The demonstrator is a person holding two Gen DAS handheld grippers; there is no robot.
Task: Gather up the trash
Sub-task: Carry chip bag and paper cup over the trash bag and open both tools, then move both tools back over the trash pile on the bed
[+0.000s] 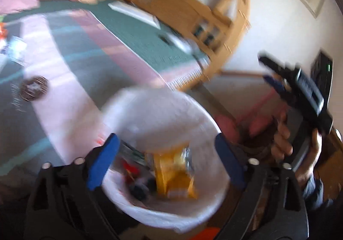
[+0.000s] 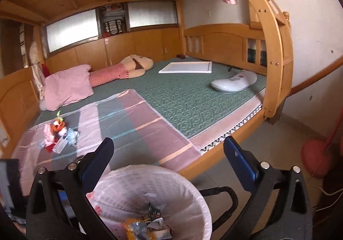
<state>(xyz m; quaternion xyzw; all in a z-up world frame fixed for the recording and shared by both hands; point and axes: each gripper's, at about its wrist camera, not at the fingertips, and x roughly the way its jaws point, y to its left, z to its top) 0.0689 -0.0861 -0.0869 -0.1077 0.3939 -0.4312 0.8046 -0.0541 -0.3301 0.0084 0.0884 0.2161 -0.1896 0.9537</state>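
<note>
A bin with a white liner [image 1: 154, 111] stands on the floor by the bed, with a yellow wrapper [image 1: 173, 173] and other scraps in it. My left gripper [image 1: 166, 161] hangs open over the bin's mouth, and its blue fingers [image 1: 103, 162] hold nothing. The view is blurred. My right gripper [image 2: 170, 159] is also open and empty above the bin [image 2: 139, 184]; crumpled wrappers [image 2: 145, 227] lie at its bottom. A small pile of trash [image 2: 59, 135] lies on the striped sheet at the bed's left. The right gripper [image 1: 265, 69] shows at the right of the left wrist view, held in a hand [image 1: 280, 139].
The wooden bunk bed [image 2: 214, 156] carries a green mat [image 2: 193, 107], a pink pillow [image 2: 68, 85], a plush toy [image 2: 137, 66], a white board [image 2: 186, 67] and a white device [image 2: 233, 81]. A curved ladder post [image 2: 276, 47] and a red fan base [image 2: 315, 158] stand to the right.
</note>
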